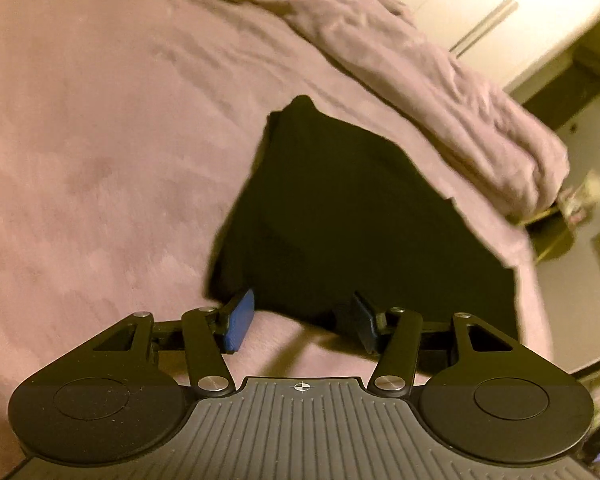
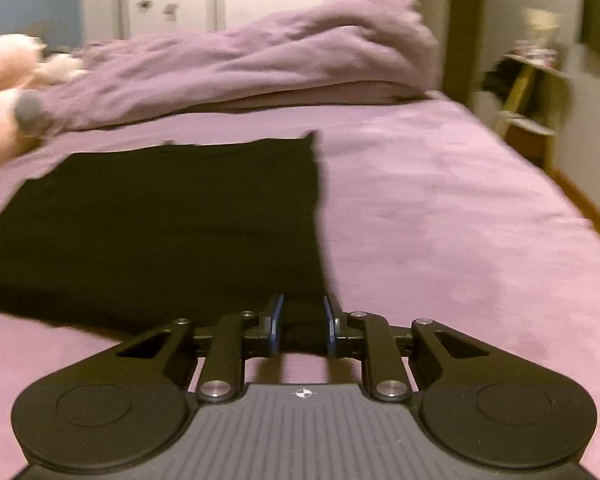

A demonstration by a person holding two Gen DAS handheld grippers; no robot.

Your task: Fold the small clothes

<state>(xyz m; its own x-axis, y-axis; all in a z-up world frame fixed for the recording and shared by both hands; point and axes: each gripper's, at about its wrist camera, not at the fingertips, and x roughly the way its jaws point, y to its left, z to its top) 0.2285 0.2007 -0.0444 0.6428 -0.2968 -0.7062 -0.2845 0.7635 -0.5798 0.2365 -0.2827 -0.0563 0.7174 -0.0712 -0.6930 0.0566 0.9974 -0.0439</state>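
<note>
flat black folded cloth garment (image 2: 160,220) stretches ahead of both grippers. your right gripper (image 2: 302,326) pinches its near corner; left gripper (image 1: 298,320) gapes, straddling near edge.

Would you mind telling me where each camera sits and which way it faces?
Left wrist: on the left gripper, angled down at the black garment; its open fingers show.
Right wrist: on the right gripper, looking along the bed toward the bunched blanket; fingers flank the garment's corner.
Shared: garment, bed, blanket.
</note>
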